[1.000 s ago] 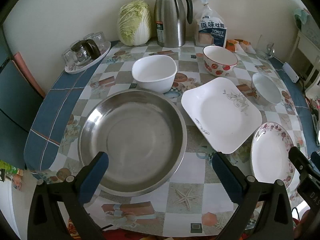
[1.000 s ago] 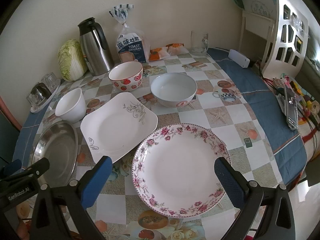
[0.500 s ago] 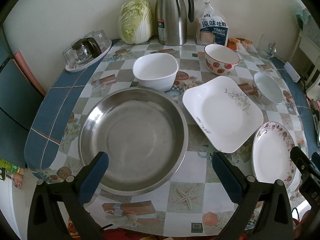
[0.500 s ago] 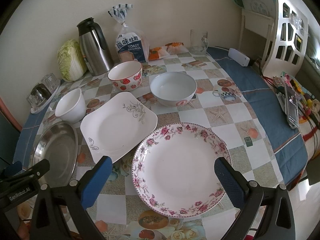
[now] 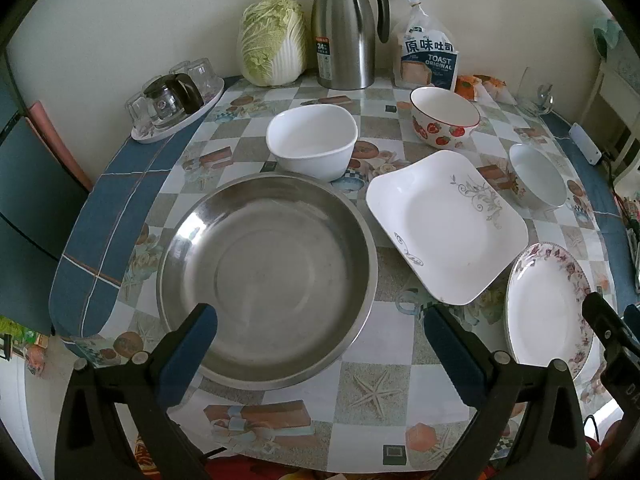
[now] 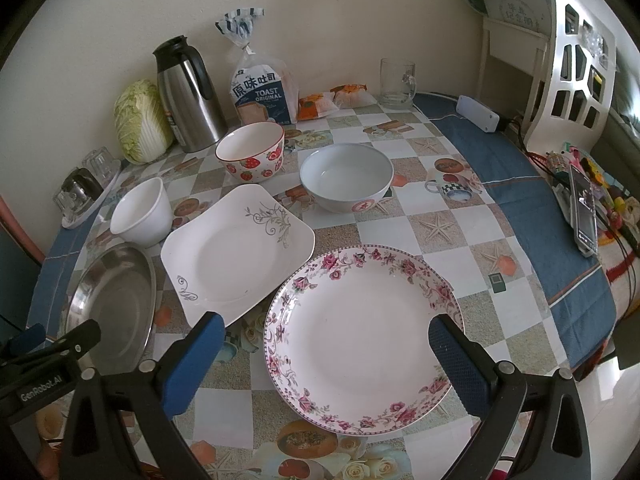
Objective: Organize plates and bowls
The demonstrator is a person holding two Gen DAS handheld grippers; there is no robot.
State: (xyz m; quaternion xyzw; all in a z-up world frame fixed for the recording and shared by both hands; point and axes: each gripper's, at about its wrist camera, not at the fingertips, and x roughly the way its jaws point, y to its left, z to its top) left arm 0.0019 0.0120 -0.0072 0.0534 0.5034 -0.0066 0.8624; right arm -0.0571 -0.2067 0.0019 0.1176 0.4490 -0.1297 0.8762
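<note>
Your left claw [image 5: 320, 332] is released, its blue pads spread wide over the near rim of the steel basin [image 5: 266, 280], a shallow round pan that sits on the left of the desk [image 5: 372, 384]. Your right claw [image 6: 326, 342] is likewise released and holds nothing, poised above the near half of the floral plate [image 6: 362, 336], round and white with a pink rose border. Between these two lies the square plate [image 6: 236, 252], white with grey scrollwork at two corners, its near corner just beside the floral plate's rim. Behind the basin stands the plain white bowl [image 5: 312, 140], nearly touching its far rim. Farther back you see the strawberry bowl [image 6: 252, 156], and to its right the pale bowl [image 6: 346, 176]. Along the wall stand a cabbage [image 5: 274, 40], a steel thermos jug [image 5: 344, 28], a bag of toast [image 6: 260, 92] and a glass mug [image 6: 396, 80], with a tray of glasses [image 5: 176, 104] at far left. The right side of the desk, by the blue border, is open cloth; a white chair [image 6: 560, 60] stands past that edge.
</note>
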